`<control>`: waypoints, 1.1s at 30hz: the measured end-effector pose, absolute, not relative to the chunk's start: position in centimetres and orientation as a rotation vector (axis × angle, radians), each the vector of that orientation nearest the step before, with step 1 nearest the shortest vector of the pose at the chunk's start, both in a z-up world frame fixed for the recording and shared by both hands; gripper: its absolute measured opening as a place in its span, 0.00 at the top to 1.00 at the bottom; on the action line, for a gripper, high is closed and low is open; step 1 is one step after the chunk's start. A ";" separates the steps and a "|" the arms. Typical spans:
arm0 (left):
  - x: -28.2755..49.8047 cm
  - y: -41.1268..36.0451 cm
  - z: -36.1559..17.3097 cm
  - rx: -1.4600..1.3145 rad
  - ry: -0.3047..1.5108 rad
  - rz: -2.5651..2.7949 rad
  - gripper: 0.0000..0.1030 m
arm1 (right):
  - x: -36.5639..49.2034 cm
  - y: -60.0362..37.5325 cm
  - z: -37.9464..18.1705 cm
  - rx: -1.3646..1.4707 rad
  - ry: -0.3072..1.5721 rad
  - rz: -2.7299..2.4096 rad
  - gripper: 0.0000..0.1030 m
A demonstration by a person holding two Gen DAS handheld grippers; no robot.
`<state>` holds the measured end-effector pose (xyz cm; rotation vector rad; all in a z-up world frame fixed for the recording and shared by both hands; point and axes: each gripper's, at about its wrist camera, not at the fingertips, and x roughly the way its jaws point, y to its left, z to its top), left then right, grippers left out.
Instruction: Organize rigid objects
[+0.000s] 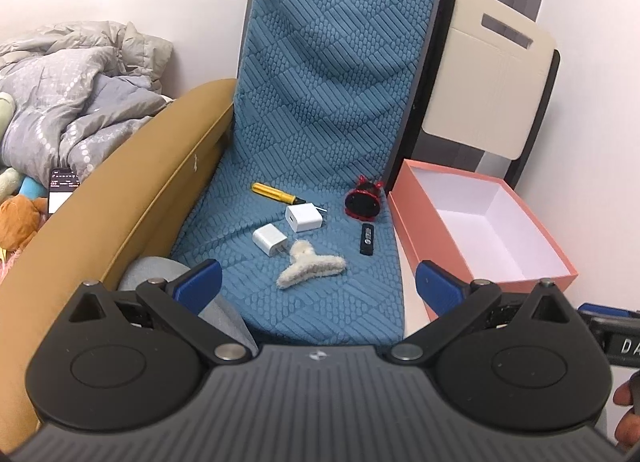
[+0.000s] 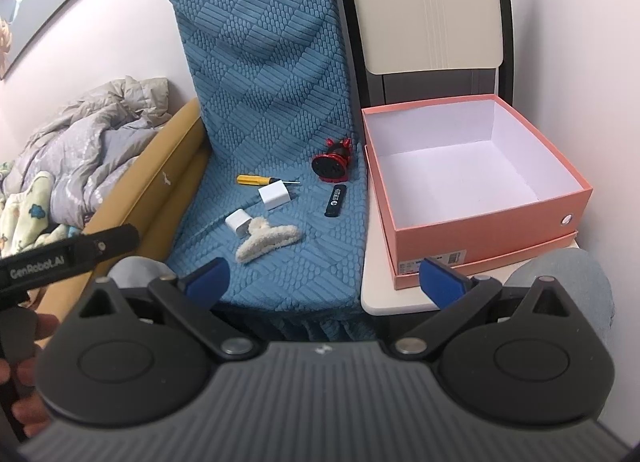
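A blue quilted cushion [image 1: 320,141] lies ahead of both wide-open, empty grippers, left gripper [image 1: 318,282] and right gripper [image 2: 325,277]. On it: two white chargers [image 1: 303,217], fluffy hair clip [image 1: 310,266]. Only the right view shows the box label [image 2: 432,261].

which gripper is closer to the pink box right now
Right, by a small margin. The right gripper hangs open just before the pink box, one finger by its front corner. The left gripper, also open, sits further left, over the blue cushion.
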<state>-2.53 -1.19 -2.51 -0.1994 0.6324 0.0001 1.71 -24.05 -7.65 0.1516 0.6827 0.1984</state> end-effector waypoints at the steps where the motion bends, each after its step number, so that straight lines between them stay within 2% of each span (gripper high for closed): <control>1: -2.6 -1.2 -2.6 -0.198 0.634 0.002 0.00 | 1.7 -24.2 -7.6 0.152 0.682 0.194 0.00; 33: 1.1 -2.3 -5.1 -0.169 0.679 -0.058 0.00 | 4.0 -24.6 -9.6 0.192 0.720 0.174 0.03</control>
